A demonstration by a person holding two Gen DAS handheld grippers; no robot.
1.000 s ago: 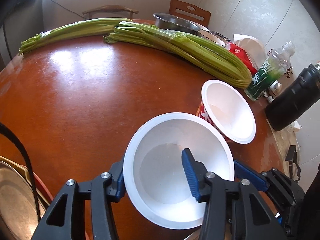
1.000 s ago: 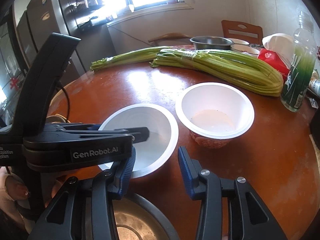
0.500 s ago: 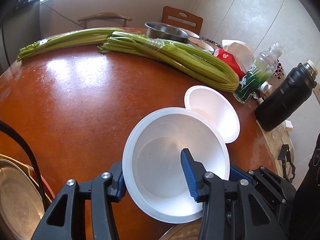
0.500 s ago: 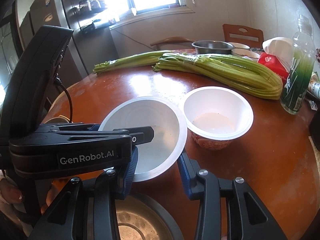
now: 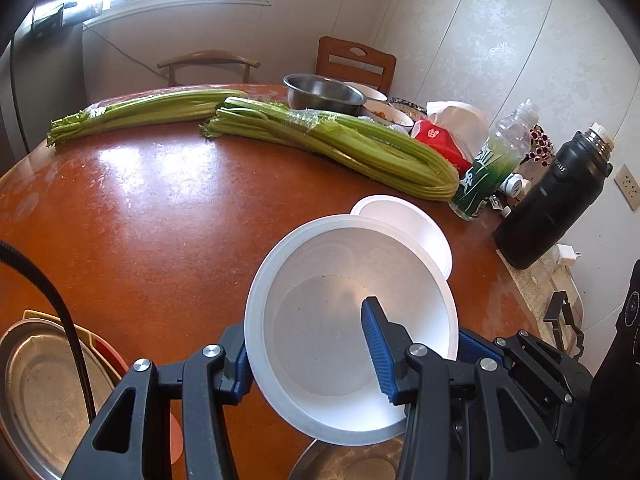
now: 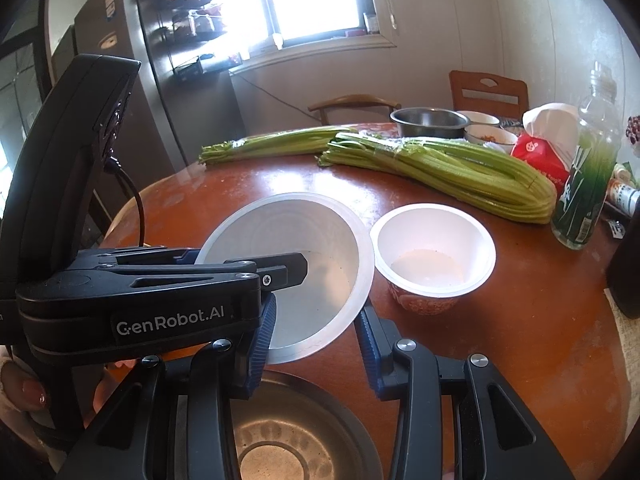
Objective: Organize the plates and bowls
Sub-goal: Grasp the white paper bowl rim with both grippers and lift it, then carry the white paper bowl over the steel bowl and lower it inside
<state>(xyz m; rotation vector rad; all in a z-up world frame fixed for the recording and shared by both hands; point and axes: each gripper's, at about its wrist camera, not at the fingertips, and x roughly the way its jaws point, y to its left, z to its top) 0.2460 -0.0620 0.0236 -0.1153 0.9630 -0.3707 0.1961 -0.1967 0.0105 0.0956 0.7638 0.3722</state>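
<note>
over the near part of the round reddish-brown tabletop [image 5: 152, 216], the left tongs [image 5: 308, 344] are clamped on the near rim of a wide white plastic bowl [image 5: 340, 320], one blue pad inside the wall and one outside, so the bowl hangs tilted and clear of the wood. the right tongs [image 6: 316, 336] stand apart with nothing between the pads, held just below and beside that lifted bowl. just past the lifted bowl a smaller white paper bowl with a red patterned outside [image 6: 434, 256] sits upright on the tabletop, showing a pale residue in its bottom. as i read it, the sorting is only partly done: one bowl is in hand, the paper bowl is not yet gathered, and a steel mixing bowl [image 5: 324, 94] with small dishes behind it remains at the far edge. a shallow round metal plate [image 5: 36, 392] sits on a red-rimmed one at the lower left, and another round metal dish [image 6: 288, 440] lies right under the right tongs, likely the stacking spots. open room is wide across the middle and left of the tabletop; the right side is crowded by two long bundles of green celery [image 5: 340, 148], a clear plastic bottle with a green label [image 5: 492, 164] and a black flask [image 5: 556, 208] close to the edge.
</note>
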